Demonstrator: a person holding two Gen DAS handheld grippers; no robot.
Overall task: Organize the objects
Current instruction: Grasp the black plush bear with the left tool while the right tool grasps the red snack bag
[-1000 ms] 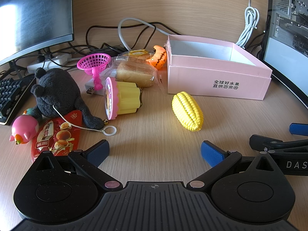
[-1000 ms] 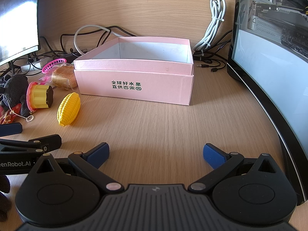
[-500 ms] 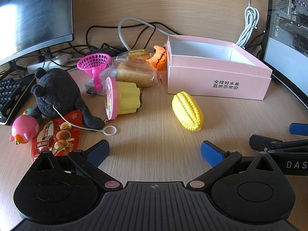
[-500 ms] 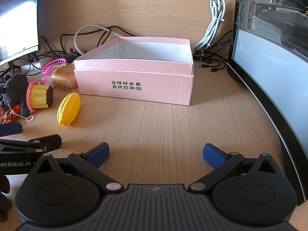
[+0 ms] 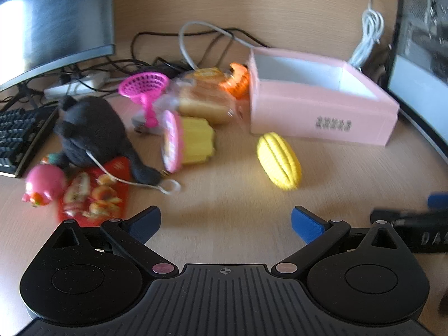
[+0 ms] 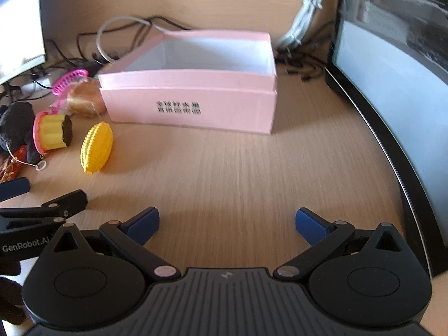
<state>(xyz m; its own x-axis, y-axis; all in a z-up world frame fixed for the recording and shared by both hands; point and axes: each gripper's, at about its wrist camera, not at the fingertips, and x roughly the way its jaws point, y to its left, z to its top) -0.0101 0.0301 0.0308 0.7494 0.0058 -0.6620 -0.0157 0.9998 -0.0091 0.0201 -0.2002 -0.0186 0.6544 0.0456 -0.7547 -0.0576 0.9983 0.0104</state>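
A: Where are your jaws right now?

B: Nearest first: my left gripper [image 5: 225, 218] hangs wide apart over bare wood, holding nothing. My right gripper [image 6: 226, 222] is spread just as wide, also with nothing in it, aimed straight at the open pink cardboard box [image 6: 193, 103].

A: And the things to sort?

B: I'll take that box as my landmark. The ridged yellow plastic corn cob [image 5: 278, 162] lies on the wooden desk [image 5: 224, 190] just in front of the box's near-left corner, apart from it. Left of the box, the yellow pudding cup with a pink lid [image 5: 187, 142] lies tipped on its side. Further left sits the black plush bear [image 5: 92, 131], its cord and ring trailing over a red snack packet [image 5: 95, 193], with a pink round toy [image 5: 44, 184] beside that.

A: Behind those?

B: Hard against the box's left wall, a wrapped bread loaf [image 5: 207, 103], a magenta plastic scoop net [image 5: 144, 89] and something orange I can't make out through the blur.

A: Why so wide?

B: My guess: the box looks bare inside, so everything goes in, and the corn is the closest, loosest pick, broad enough to want a full spread.
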